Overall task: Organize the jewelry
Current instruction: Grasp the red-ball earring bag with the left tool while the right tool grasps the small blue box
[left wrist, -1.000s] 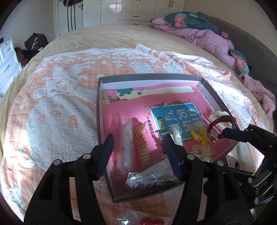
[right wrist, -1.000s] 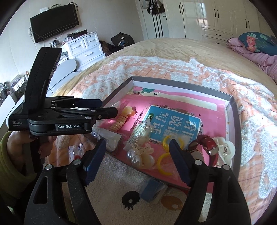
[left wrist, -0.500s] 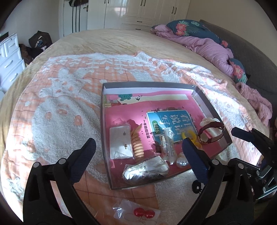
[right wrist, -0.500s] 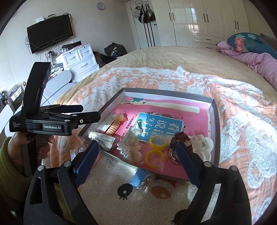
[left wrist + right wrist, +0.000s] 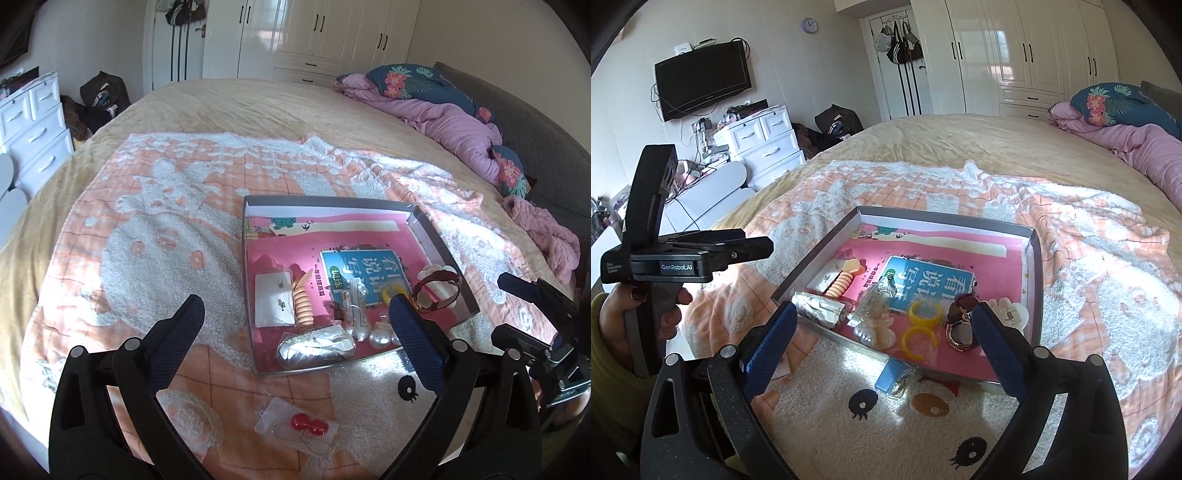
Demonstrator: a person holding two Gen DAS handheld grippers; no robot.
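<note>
- Holding my left tongs (image 5: 291, 321) wide, having just opened them, nothing between.
- Hovering my right tongs (image 5: 882, 328), just opened wider and empty, over the tray (image 5: 1036, 258).

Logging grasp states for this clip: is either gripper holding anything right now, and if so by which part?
Nothing is held. The left gripper and right gripper both stand open and empty above the tray, their jaws having just been opening.

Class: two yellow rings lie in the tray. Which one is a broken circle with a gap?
The yellow ring nearer the tray's front edge; the other yellow ring, beside the blue book, is a full closed band.
</note>
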